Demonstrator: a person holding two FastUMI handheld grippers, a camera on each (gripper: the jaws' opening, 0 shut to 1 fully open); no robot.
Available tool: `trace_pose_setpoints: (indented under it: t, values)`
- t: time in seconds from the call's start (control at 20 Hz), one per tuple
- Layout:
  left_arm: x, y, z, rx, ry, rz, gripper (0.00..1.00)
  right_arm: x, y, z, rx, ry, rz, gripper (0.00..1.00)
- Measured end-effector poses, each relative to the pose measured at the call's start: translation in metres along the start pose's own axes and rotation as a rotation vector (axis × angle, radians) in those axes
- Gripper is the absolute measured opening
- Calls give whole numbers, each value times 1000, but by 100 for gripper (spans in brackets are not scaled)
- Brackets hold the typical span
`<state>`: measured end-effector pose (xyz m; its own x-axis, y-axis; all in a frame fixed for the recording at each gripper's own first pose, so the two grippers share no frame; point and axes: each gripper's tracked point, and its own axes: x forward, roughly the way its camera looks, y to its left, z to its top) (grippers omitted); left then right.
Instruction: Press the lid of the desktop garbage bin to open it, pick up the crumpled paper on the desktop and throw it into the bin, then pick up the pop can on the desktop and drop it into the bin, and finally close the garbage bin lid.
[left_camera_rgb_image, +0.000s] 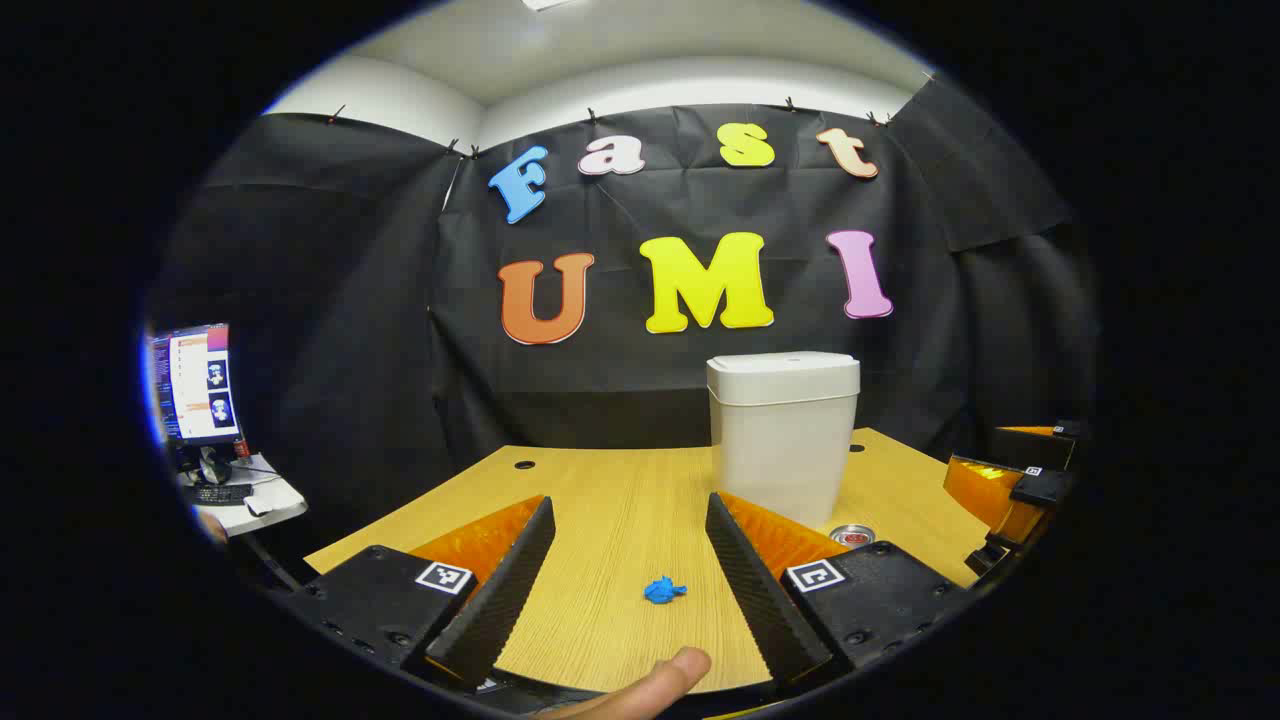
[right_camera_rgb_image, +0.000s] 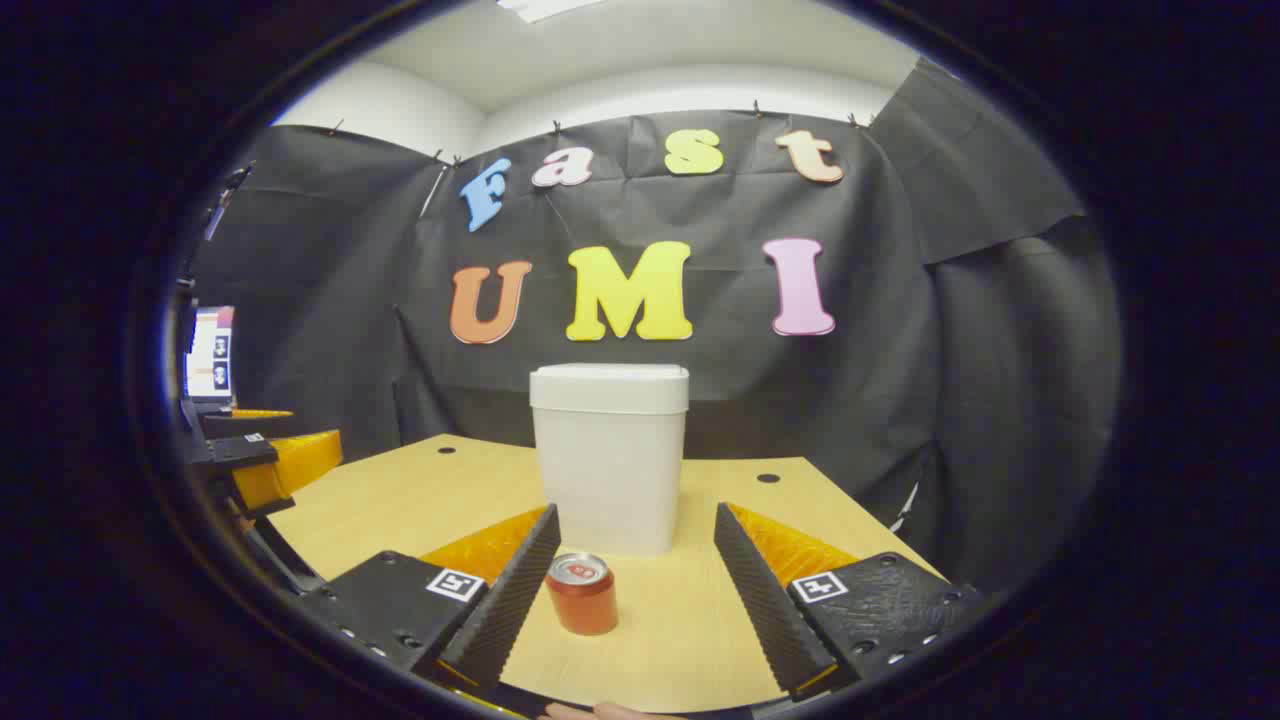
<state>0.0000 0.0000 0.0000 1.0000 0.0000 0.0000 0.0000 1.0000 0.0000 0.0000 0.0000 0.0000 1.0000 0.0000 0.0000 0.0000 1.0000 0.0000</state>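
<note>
The closed white bin (right_camera_rgb_image: 609, 470) stands upright straight ahead of the wide-open right tongs (right_camera_rgb_image: 632, 590), nearer than the wide-open left tongs (left_camera_rgb_image: 628, 580).

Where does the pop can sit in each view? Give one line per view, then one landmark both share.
Left gripper view: the pop can peeks out low right of centre, just past the left gripper's own finger, only its top visible.
Right gripper view: the pop can stands upright low centre, between the right gripper's open fingers.
Shared landmark: the closed garbage bin behind it.
</note>
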Motion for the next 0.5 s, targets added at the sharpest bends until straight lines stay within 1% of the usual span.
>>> trace_pose_setpoints:
  t: [0.05, 0.1, 0.25, 0.3, 0.45, 0.5]
  values:
    - [2, 1, -2, -5, 4, 3, 98, 1, 0, -1, -3, 0, 0, 98]
    - [2, 0, -3, -10, 10, 0, 98, 2, 1, -1, -1, 2, 3, 95]
    - [3, -1, -6, -20, 20, -3, 98, 3, -1, -4, 19, 12, 8, 95]
    - [4, -1, -8, -22, 26, 0, 98, 4, -2, -4, 20, 17, 6, 98]
    - [6, -2, -12, -29, 39, -5, 98, 4, -1, -5, 18, 23, 15, 98]
    - [6, 0, -12, -26, 39, 2, 98, 4, -1, -3, 13, 20, 13, 95]
